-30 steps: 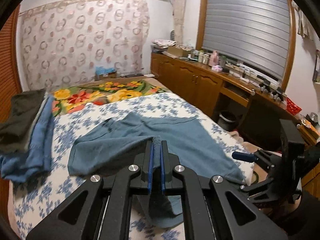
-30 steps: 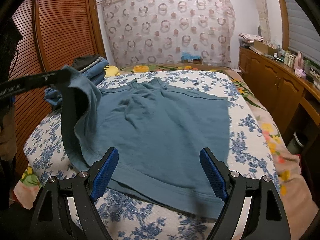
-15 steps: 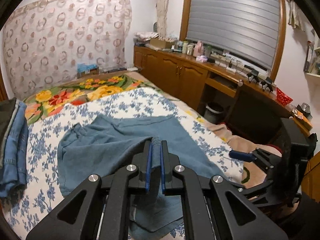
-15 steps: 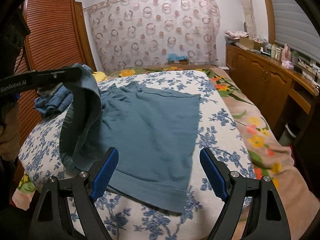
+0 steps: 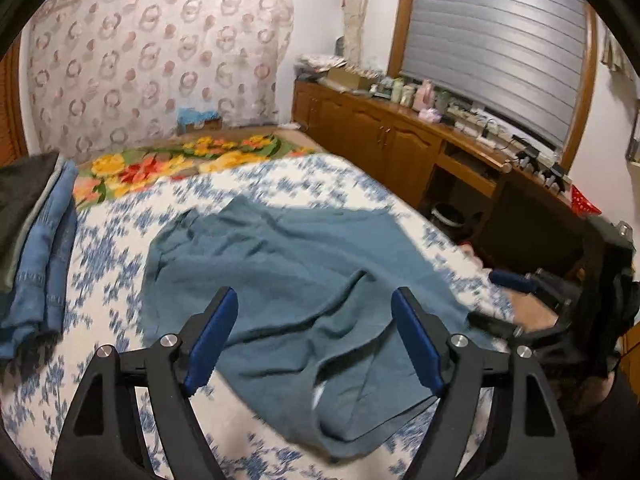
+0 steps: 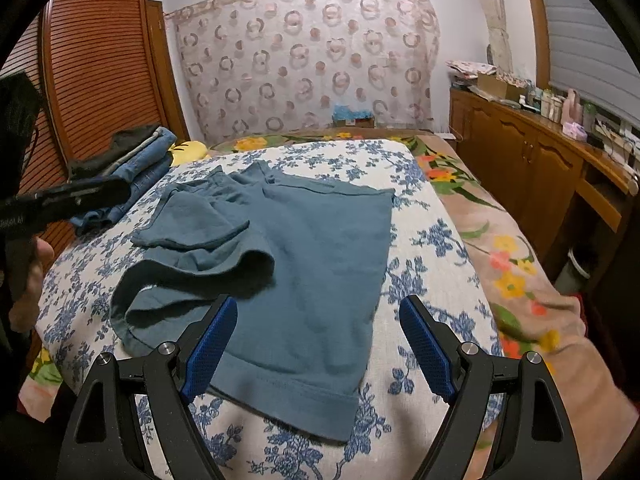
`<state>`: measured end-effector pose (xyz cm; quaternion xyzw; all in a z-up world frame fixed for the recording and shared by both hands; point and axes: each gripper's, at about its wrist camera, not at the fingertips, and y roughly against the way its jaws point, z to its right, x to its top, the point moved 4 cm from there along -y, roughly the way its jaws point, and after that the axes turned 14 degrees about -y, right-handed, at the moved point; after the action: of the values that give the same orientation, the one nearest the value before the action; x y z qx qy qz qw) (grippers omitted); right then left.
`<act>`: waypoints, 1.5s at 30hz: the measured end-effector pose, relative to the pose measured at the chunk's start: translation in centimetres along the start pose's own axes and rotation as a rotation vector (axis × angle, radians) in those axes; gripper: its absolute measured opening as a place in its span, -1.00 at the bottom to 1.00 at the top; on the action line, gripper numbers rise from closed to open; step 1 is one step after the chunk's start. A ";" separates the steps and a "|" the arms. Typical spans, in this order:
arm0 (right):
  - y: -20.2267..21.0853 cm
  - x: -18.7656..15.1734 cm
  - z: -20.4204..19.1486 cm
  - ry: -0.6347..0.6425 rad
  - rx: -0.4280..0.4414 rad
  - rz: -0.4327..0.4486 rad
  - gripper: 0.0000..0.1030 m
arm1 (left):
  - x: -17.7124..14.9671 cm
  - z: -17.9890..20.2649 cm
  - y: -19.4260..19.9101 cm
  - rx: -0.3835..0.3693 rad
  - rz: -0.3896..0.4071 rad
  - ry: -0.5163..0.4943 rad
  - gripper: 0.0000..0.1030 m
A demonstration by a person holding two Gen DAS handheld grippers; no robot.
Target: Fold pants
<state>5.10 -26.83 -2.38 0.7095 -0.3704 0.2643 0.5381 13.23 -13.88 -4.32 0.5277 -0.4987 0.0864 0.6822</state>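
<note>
Bedroom scene, both wrist views; a bed (image 6: pixel 424 216) with a blue-flowered cover bears the teal pants (image 6: pixel 320 264), spread flat with the long axis running away from the right gripper (image 6: pixel 318 340) toward the patterned curtain (image 6: pixel 304 60); the hem lies just under and ahead of that gripper's fingers, the waistband at the far end. Right gripper: jaws wide apart, holding nothing, poised above the near hem. Left gripper (image 5: pixel 314 334): jaws likewise wide, empty, above the loose fold of the pants (image 5: pixel 296 280); in the right view it appears only as a dark body off to the left, well above the cloth. The left-hand leg lies doubled inward in a slack, rumpled lobe, its edge curling open just ahead and to the left of the right gripper; the right-hand side lies smooth with a straight edge. Judgement: the lengthwise fold is only roughly laid; the next move likely turns on the near hem, which the right gripper is nearer, to be carried forward along the long axis toward the waistband. Open cover lies ahead of the waistband and to the right; a stack of folded jeans (image 6: pixel 136 164) sits far left, apart from the pants; the bed edge lies close beneath both grippers, and the wooden cabinets (image 6: pixel 520 160) stand well to the right.
</note>
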 end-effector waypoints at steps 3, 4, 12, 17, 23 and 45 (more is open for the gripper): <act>-0.3 0.7 0.0 0.014 0.014 0.002 0.45 | -1.6 -0.7 -0.6 0.023 -0.033 0.006 0.55; -0.5 0.9 0.0 0.022 0.019 0.003 0.40 | -1.9 -0.9 -0.8 0.026 -0.042 0.008 0.55; -3.3 3.0 -1.0 0.052 0.080 -0.036 -0.02 | -5.0 -1.9 -1.6 0.045 -0.098 0.042 0.55; -5.9 3.4 -2.0 0.086 0.124 -0.113 -0.12 | -6.4 -2.0 -1.8 0.048 -0.118 0.054 0.55; -8.6 3.6 -2.2 0.107 0.126 -0.190 -0.17 | -7.4 -2.2 -1.5 0.042 -0.115 0.073 0.55; -1.2 4.1 -3.5 0.087 0.217 -0.068 -0.86 | -6.5 -2.2 0.8 0.043 -0.028 0.079 0.55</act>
<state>8.57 -24.34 1.13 0.7636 -0.2918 0.3148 0.4824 10.80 -9.14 -8.65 0.5454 -0.4621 0.1084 0.6909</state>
